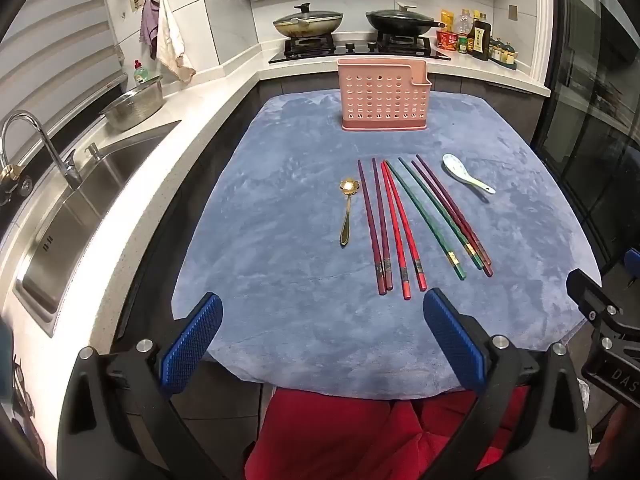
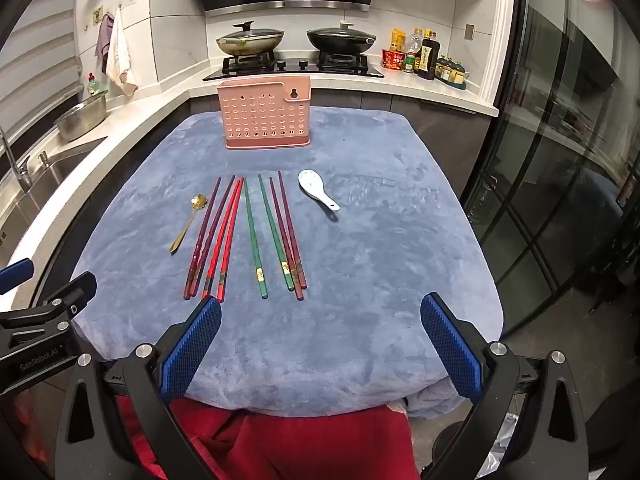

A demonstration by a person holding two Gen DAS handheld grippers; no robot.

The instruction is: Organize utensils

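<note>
A pink perforated utensil holder (image 1: 383,96) (image 2: 265,114) stands upright at the far end of a blue cloth (image 1: 280,280) (image 2: 380,280). Several chopsticks, purple (image 1: 374,224) (image 2: 204,236), red (image 1: 400,228) (image 2: 226,236), green (image 1: 430,216) (image 2: 252,236) and maroon (image 1: 452,212) (image 2: 288,232), lie side by side mid-cloth. A gold spoon (image 1: 346,210) (image 2: 187,222) lies left of them, a white ceramic spoon (image 1: 466,172) (image 2: 318,192) right. My left gripper (image 1: 322,312) and right gripper (image 2: 320,316) are open and empty at the cloth's near edge.
A steel sink (image 1: 76,208) with a faucet and a metal bowl (image 1: 134,104) sits left. A stove with two lidded pans (image 1: 308,22) (image 2: 340,38) and sauce bottles (image 1: 476,38) stands behind the holder. A glass door (image 2: 560,160) is right. Red fabric (image 1: 360,432) lies below.
</note>
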